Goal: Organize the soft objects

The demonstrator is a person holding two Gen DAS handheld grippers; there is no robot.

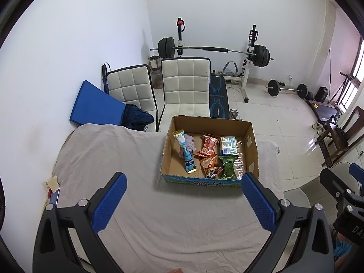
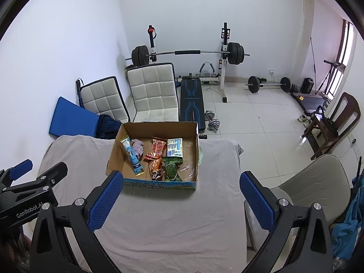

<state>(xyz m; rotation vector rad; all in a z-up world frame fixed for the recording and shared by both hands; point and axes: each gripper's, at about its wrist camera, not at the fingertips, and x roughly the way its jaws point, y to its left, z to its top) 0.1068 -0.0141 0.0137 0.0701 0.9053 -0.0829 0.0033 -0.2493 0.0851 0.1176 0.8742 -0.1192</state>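
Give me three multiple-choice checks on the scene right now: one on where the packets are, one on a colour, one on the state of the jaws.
1. Where are the snack packets?
A. Inside the box
B. Loose on the cloth
C. On a chair

2. What colour is the packet nearest the box's front wall, right of the middle?
A. Red
B. Green
C. Yellow

3. How do both grippers stand?
A. Shut on a packet
B. Shut on nothing
C. Jaws open, nothing held

Answers:
1. A: the packets, such as the red packet, all lie on the floor of the box, none on the cloth.
2. B: the green packet lies there.
3. C: the left gripper and right gripper each show jaws spread wide, above bare cloth.
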